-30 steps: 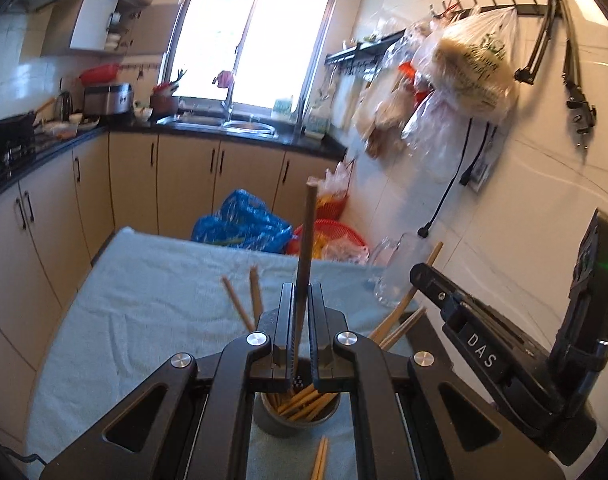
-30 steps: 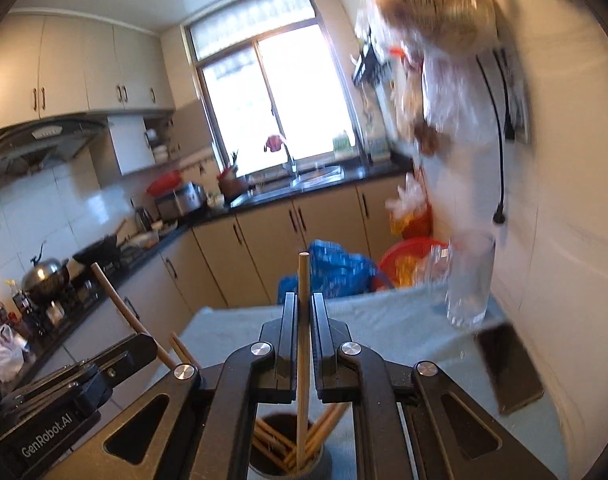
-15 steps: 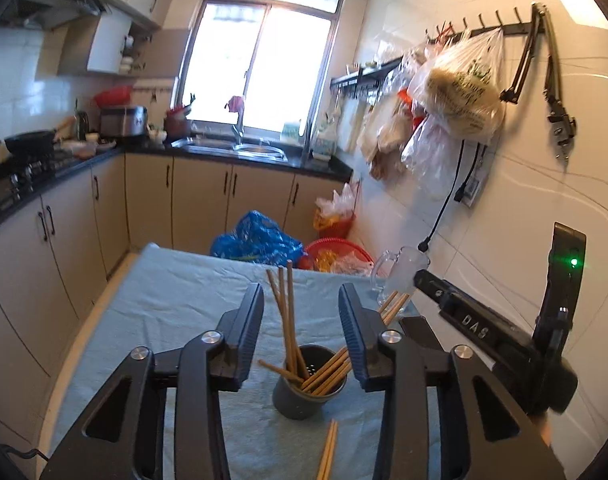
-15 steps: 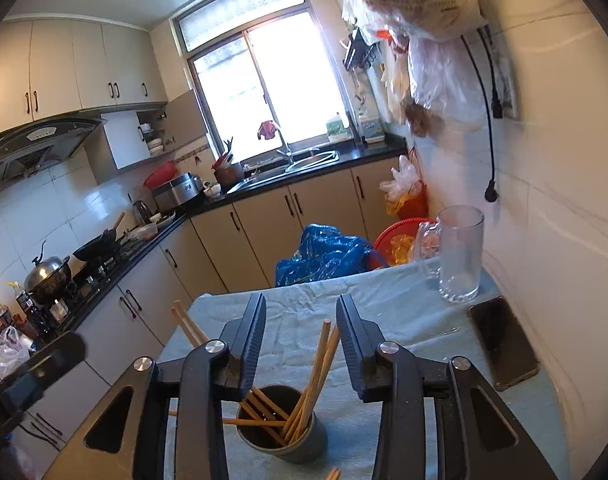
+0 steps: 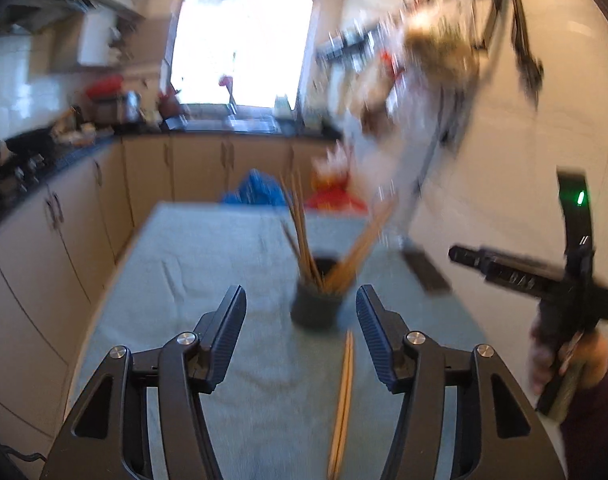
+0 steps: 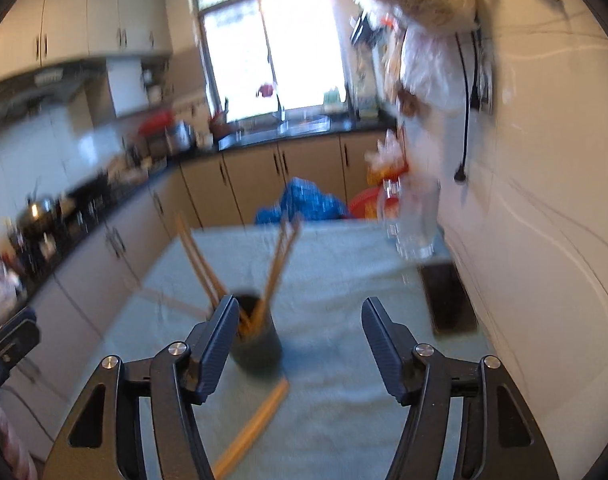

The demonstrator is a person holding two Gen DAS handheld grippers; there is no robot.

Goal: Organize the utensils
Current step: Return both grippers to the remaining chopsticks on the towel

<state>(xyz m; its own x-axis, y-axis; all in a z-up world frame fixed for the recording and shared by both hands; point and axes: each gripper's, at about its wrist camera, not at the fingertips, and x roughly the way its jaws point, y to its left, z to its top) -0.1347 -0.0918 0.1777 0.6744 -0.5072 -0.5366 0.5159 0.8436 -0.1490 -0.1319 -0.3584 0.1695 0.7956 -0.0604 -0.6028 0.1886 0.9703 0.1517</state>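
A dark round holder (image 5: 317,307) (image 6: 257,340) stands on the pale blue cloth (image 5: 208,264) with several wooden chopsticks (image 5: 304,232) (image 6: 280,264) leaning out of it. A loose pair of chopsticks (image 5: 343,396) (image 6: 253,426) lies on the cloth in front of the holder. My left gripper (image 5: 301,334) hovers short of the holder; its jaws are opening and hold nothing. My right gripper (image 6: 301,340) hangs to the right of the holder, jaws opening and empty. The right gripper's body (image 5: 544,280), held in a hand, shows at the right of the left wrist view.
A clear glass mug (image 6: 412,224) and a dark phone (image 6: 448,296) sit on the cloth by the tiled wall at the right. Plastic bags (image 6: 424,32) hang from hooks above. Kitchen cabinets, a stove and a sink lie beyond the table's far and left edges.
Both grippers let go of their upright chopsticks, which now stand in the holder. Both jaws opened wider and both grippers drew back from the holder.
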